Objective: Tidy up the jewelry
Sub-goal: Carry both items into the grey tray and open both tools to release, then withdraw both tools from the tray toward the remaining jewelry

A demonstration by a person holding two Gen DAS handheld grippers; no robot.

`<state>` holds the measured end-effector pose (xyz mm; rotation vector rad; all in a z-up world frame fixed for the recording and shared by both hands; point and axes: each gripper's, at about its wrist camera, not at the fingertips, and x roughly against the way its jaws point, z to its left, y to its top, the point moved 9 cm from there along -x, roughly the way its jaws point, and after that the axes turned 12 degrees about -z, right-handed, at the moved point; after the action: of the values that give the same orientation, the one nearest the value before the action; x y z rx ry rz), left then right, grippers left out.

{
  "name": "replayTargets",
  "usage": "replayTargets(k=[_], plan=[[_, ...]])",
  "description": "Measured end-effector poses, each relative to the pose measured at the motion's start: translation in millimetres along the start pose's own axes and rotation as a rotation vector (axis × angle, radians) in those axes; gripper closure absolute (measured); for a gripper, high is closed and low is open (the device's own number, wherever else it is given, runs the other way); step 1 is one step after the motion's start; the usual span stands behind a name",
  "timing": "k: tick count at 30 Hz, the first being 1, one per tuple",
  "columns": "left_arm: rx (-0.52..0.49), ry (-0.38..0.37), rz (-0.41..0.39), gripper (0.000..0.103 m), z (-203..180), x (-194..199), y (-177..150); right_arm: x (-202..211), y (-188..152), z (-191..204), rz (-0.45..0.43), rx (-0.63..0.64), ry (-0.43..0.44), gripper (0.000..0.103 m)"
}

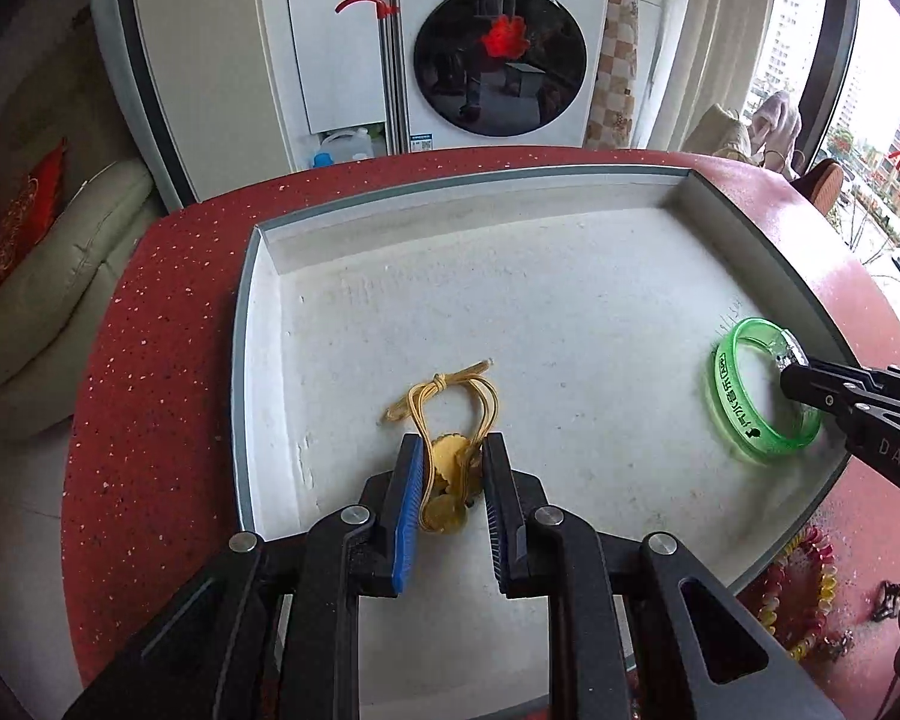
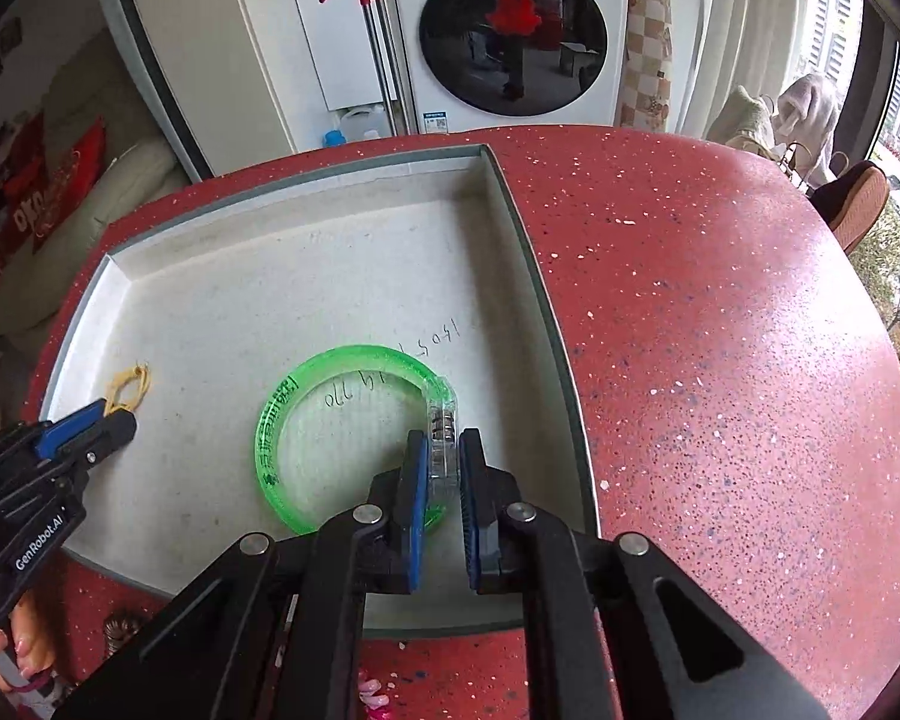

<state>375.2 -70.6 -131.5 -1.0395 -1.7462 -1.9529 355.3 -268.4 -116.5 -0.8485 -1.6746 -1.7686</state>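
Note:
A white tray (image 1: 282,324) with a grey rim lies on the red speckled table (image 2: 720,330). My left gripper (image 1: 453,447) straddles a gold cord necklace (image 1: 444,459) with round gold pendants on the tray floor; its jaws stand a little apart beside the pendants. The necklace's cord loop also shows in the right wrist view (image 2: 129,387). My right gripper (image 2: 444,450) is shut on the clear clasp part of a green translucent bangle (image 2: 306,396), which rests on the tray near its right rim. The bangle also shows in the left wrist view (image 1: 744,414).
A beaded red and yellow bracelet (image 1: 804,594) and small dark items lie on the table in front of the tray. A washing machine (image 1: 504,42), a mop handle (image 1: 390,48) and a cushioned seat (image 1: 60,276) stand beyond the table.

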Motion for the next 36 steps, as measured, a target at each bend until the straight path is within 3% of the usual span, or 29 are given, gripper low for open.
replayTargets(k=[6,8,9,10,11,12,13,15,18,23,24,25,30,33,36], plan=[[-0.105,0.051,-0.034,0.065,-1,2,1,16,-17,3,0.02,0.002,-0.011,0.091],[-0.111,0.063,-0.036,0.065,-3,4,0,16,-14,3,0.012,-0.052,0.035,0.089],[-0.105,0.054,-0.038,0.065,-5,6,0,16,-12,4,0.012,-0.076,0.061,0.082],[-0.099,0.048,-0.049,0.065,-7,9,1,15,-10,4,0.011,-0.088,0.07,0.068],[-0.093,0.048,-0.067,0.058,-8,13,3,17,-7,4,0.0,-0.091,0.067,0.059],[-0.085,0.049,-0.081,0.041,-7,16,6,20,-3,4,-0.021,-0.093,0.072,0.043],[-0.073,0.059,-0.092,0.0,-5,20,7,25,1,4,-0.045,-0.099,0.084,0.036],[-0.068,0.081,-0.144,0.0,-2,29,13,38,6,4,-0.081,-0.113,0.105,0.031],[-0.062,0.069,-0.13,0.0,-3,40,10,59,9,-1,-0.125,-0.142,0.11,0.023],[-0.012,0.047,-0.197,0.0,1,89,-8,103,-7,-1,-0.194,-0.193,0.177,0.018],[-0.002,0.04,-0.198,0.0,2,98,-15,110,-13,-2,-0.2,-0.209,0.195,0.006],[0.01,0.032,-0.191,0.0,3,105,-23,118,-20,-3,-0.212,-0.225,0.208,0.0],[0.052,0.006,-0.163,0.0,5,140,-65,148,-55,-1,-0.229,-0.285,0.264,0.0],[0.055,0.049,-0.176,0.0,8,159,-84,158,-81,9,-0.185,-0.286,0.292,0.0],[0.063,0.07,-0.18,0.0,7,170,-101,165,-106,17,-0.151,-0.24,0.255,0.0]])
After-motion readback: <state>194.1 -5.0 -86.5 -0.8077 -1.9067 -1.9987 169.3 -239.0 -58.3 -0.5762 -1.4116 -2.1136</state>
